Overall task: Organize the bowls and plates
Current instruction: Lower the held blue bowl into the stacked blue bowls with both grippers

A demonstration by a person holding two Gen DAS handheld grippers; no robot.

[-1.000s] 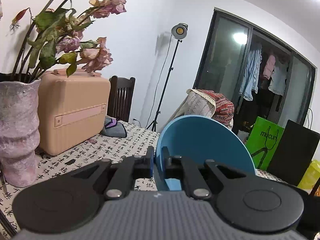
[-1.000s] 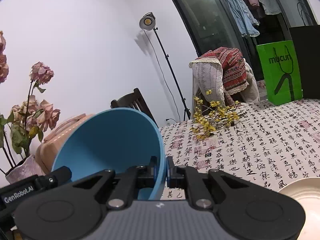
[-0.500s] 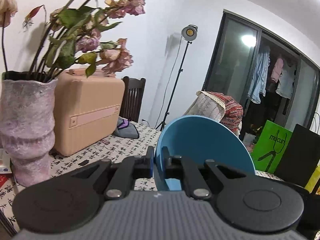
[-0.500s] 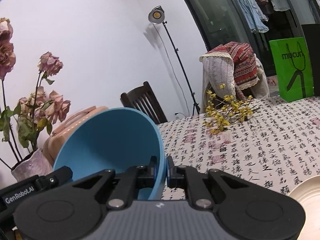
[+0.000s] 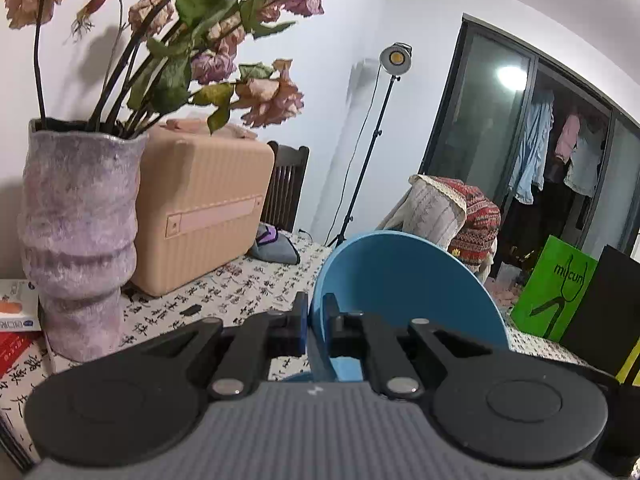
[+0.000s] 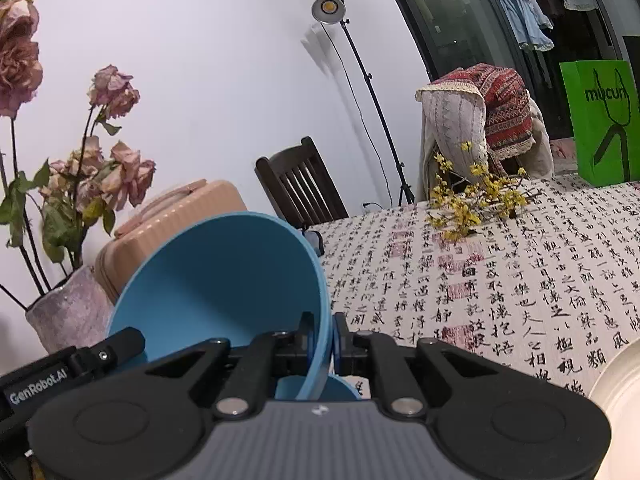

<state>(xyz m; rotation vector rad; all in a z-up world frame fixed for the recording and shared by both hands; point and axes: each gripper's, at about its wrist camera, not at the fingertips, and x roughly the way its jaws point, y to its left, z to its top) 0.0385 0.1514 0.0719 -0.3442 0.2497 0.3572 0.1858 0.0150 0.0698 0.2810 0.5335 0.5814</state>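
Note:
A blue bowl [image 5: 404, 280] is held above the table by both grippers, one on each side of its rim. My left gripper [image 5: 315, 322] is shut on the bowl's left rim. My right gripper [image 6: 323, 338] is shut on the bowl's right rim, and the bowl [image 6: 224, 280] opens toward the left in that view. The left gripper's body [image 6: 60, 368] shows at the lower left of the right wrist view. The edge of a white plate [image 6: 620, 392] lies on the table at the lower right.
A purple vase of dried roses [image 5: 80, 232] and a peach case [image 5: 200, 216] stand at the left. Yellow flower sprigs [image 6: 476, 196] lie on the calligraphy tablecloth [image 6: 520, 280]. A wooden chair [image 6: 300, 184], a draped chair [image 6: 480, 120] and a green bag [image 6: 604, 124] stand beyond.
Both grippers and the bowl have shifted; the vase and case sit further right and larger in the left view. The grip on the bowl is unchanged.

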